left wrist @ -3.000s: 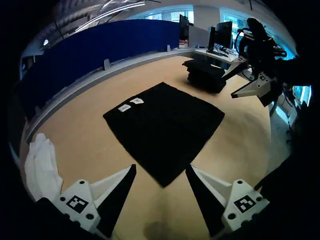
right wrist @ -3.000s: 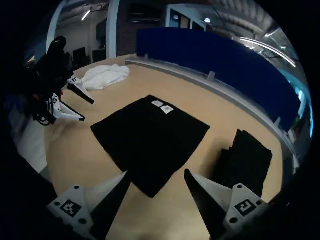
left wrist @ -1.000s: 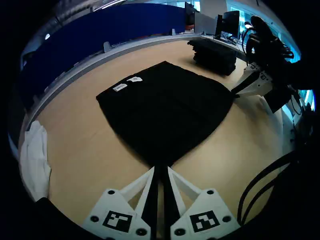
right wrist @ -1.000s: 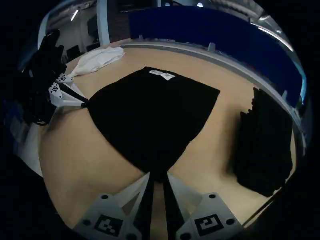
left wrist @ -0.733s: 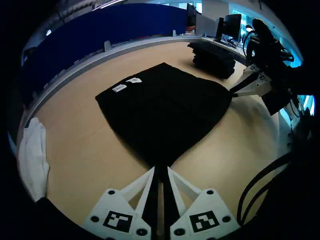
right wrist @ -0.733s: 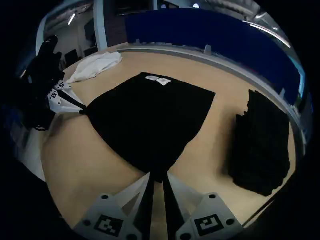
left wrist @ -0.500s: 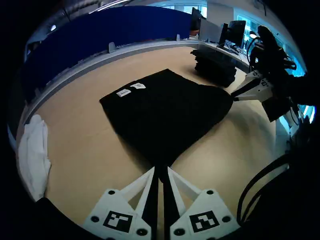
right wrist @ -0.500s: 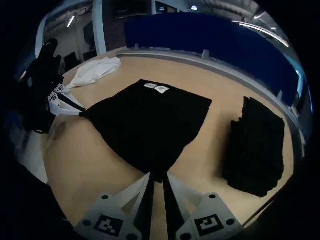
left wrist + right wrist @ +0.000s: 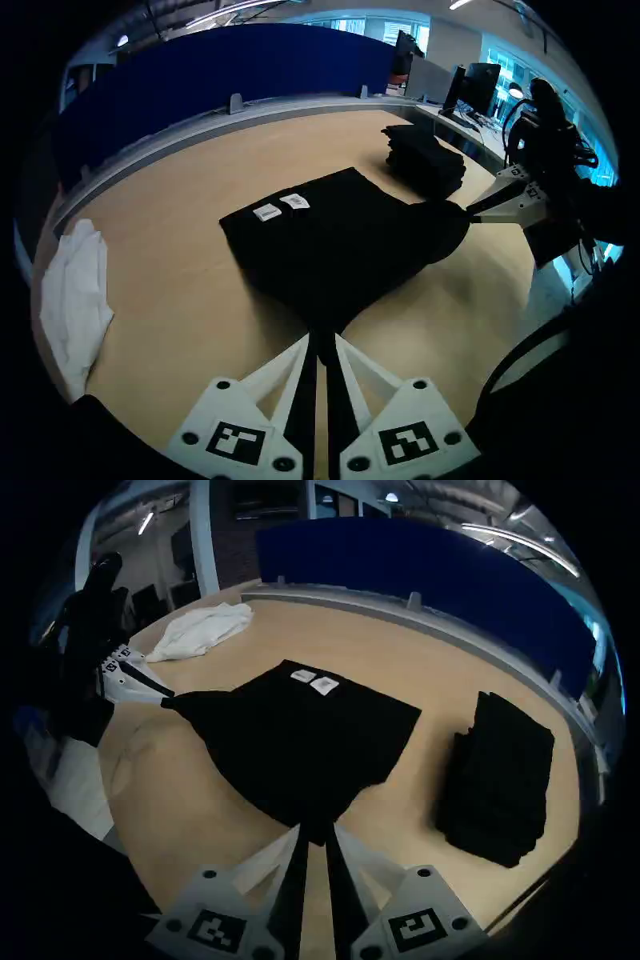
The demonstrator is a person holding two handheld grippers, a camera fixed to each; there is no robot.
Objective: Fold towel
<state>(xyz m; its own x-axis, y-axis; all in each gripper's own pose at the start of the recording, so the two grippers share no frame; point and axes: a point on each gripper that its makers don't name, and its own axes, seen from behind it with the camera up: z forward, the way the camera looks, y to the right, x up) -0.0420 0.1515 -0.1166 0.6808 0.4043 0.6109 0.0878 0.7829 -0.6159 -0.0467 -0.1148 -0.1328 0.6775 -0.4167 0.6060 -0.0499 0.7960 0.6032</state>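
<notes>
Table [image 9: 184, 264]: pale wood, broad.
White cloth [image 9: 76, 296]: crumpled, lying at the table's edge.
Dark pile [image 9: 424, 156]: folded cloths stacked on the table.
Partition [image 9: 224, 72]: blue, along the table's far edge.
Monitors [image 9: 472, 84]: behind the pile.

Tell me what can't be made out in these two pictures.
- Left gripper view: the black towel corner inside the left gripper, hidden by its shut jaws.
- Right gripper view: likewise at the right gripper.
- Both views: the white tags, too small to read.
- Right gripper view: layers in the dark stack, too dark to count.
</notes>
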